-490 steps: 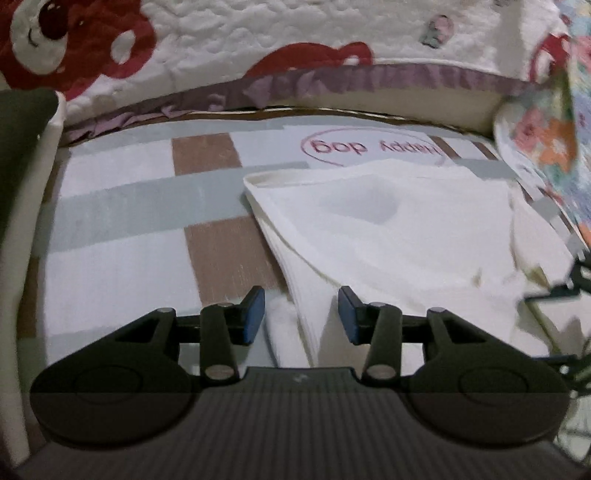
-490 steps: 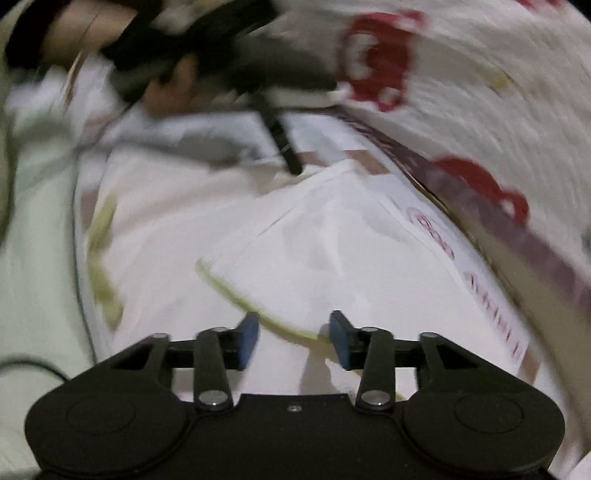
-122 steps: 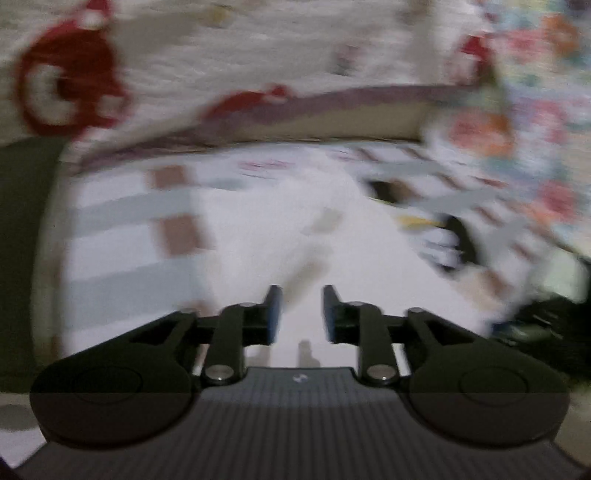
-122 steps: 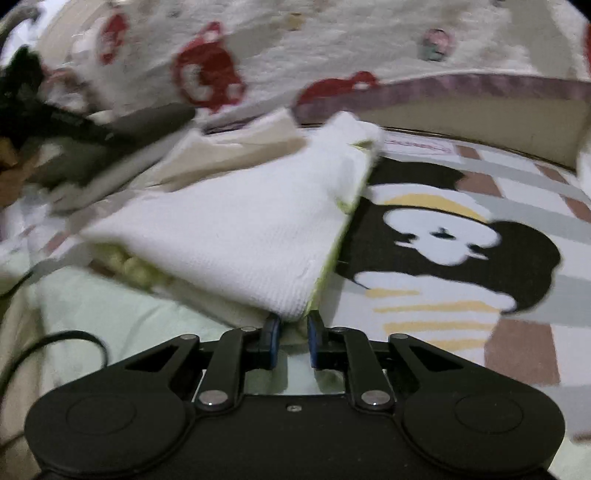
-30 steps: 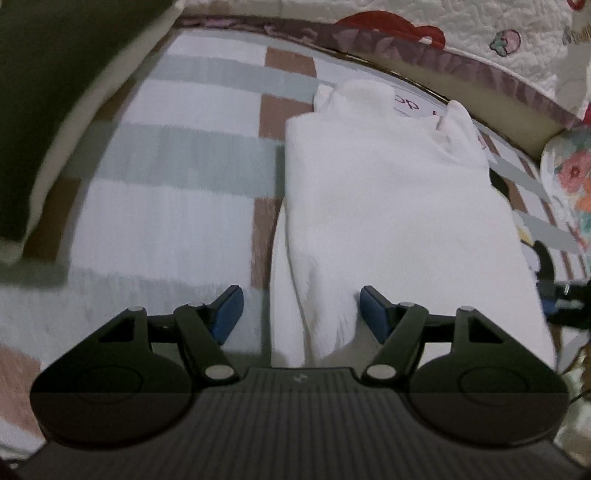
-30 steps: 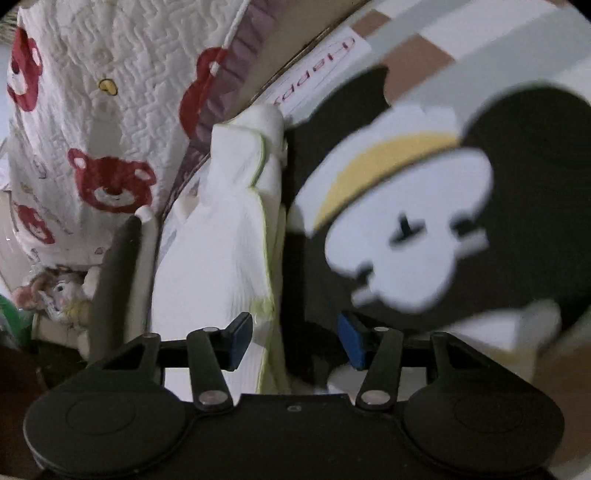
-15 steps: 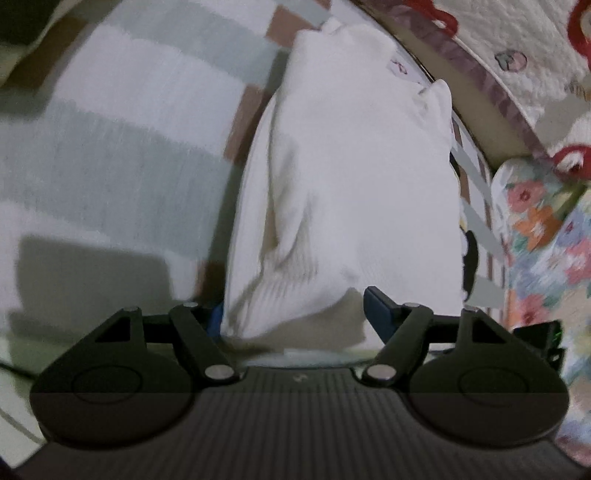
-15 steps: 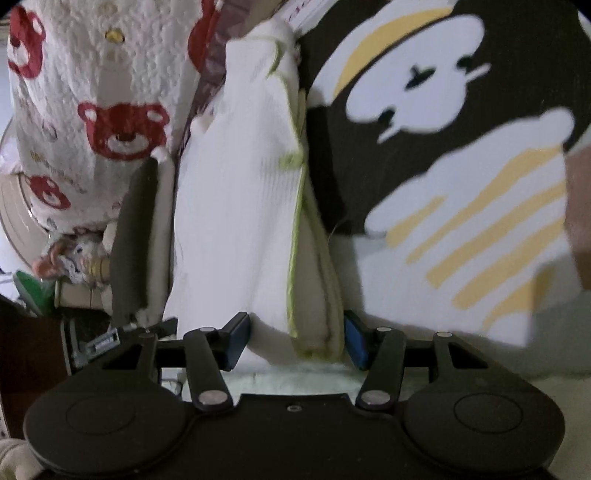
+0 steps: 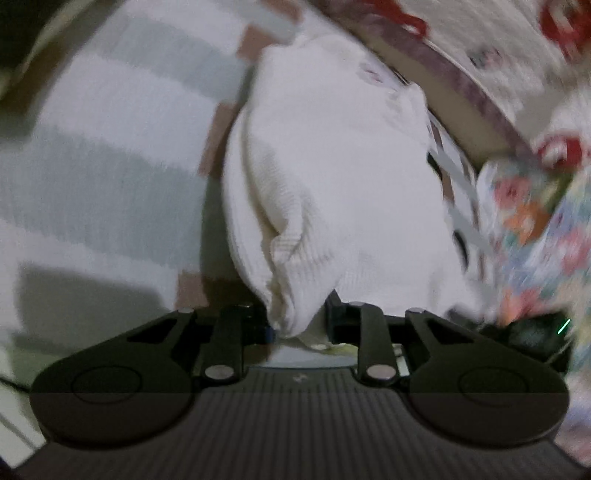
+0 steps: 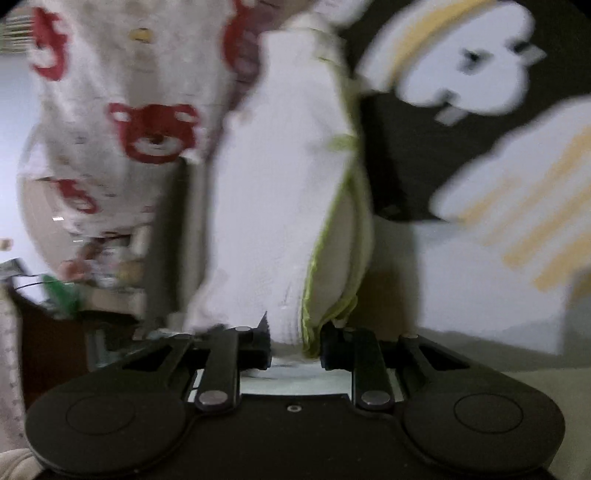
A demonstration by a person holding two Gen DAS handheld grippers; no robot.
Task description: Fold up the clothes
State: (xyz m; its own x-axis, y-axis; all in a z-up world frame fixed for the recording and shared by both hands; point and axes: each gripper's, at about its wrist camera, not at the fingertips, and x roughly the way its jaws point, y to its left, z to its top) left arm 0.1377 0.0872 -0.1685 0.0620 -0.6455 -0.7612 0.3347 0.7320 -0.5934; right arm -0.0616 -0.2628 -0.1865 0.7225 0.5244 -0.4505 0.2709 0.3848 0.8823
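Observation:
A folded white knit garment (image 9: 325,177) with a green-trimmed edge (image 10: 325,236) lies lengthwise on a patterned blanket. My left gripper (image 9: 297,325) is shut on the bunched near end of the garment, its fingertips hidden in the cloth. My right gripper (image 10: 295,347) is shut on the garment's other near corner (image 10: 266,221), at the green hem. Both views are blurred by motion.
The blanket has grey and brown stripes (image 9: 92,177) and a black cartoon figure (image 10: 461,74). A quilt with red bears (image 10: 147,133) hangs along the far side. A floral cloth (image 9: 535,221) lies at the right. A dark cushion (image 9: 22,29) sits far left.
Both grippers have closed from open onto the near end of the folded garment, and the cloth now bunches between the fingers. Both views have shifted and blurred.

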